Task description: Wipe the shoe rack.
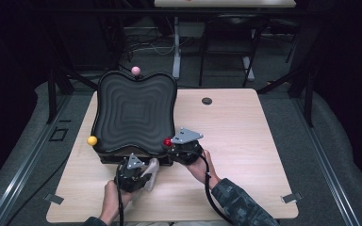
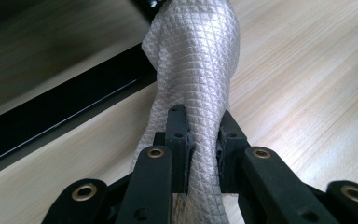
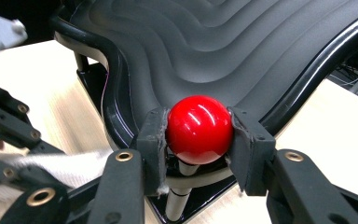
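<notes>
The right gripper (image 3: 199, 135) is squeezed on the shiny, hard red ball knob (image 3: 199, 129) at the near corner of the wavy black board (image 1: 135, 110), probably slippery, while the left gripper (image 2: 200, 140) pinches the soft, light grey quilted cloth (image 2: 196, 70) on the pale wooden table (image 1: 235, 127).

High view dim, dark surround, light falls on table (image 1: 245, 141) from above. Close views sharp near, soft behind. Glare spots on red ball (image 3: 199, 129).
</notes>
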`<act>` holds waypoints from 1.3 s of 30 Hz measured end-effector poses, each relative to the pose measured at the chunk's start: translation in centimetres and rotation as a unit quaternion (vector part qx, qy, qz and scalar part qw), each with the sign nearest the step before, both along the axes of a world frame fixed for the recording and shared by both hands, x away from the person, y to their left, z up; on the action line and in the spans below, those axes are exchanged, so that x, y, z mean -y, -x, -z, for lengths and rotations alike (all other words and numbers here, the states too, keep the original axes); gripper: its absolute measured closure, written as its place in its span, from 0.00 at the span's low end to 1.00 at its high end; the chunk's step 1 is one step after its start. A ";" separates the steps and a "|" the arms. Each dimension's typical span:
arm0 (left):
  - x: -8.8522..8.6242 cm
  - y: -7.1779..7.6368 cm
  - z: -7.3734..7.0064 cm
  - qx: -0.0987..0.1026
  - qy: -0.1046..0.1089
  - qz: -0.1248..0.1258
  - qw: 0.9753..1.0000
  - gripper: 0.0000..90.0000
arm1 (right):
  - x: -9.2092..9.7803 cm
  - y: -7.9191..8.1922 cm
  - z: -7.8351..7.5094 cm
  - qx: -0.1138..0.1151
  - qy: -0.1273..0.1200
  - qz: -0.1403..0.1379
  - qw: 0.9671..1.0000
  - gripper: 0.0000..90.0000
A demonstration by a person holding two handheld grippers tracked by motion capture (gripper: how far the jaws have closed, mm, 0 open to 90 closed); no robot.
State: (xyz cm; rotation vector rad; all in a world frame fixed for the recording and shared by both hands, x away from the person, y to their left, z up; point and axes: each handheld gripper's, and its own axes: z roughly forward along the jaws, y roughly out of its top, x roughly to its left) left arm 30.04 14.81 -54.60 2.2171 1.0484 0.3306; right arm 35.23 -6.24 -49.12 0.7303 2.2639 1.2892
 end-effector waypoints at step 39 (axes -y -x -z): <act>4.7 -1.9 1.0 0.060 0.043 -0.001 0.997 0.88 | -0.1 0.5 -0.1 -0.008 -0.003 -0.011 1.000 0.67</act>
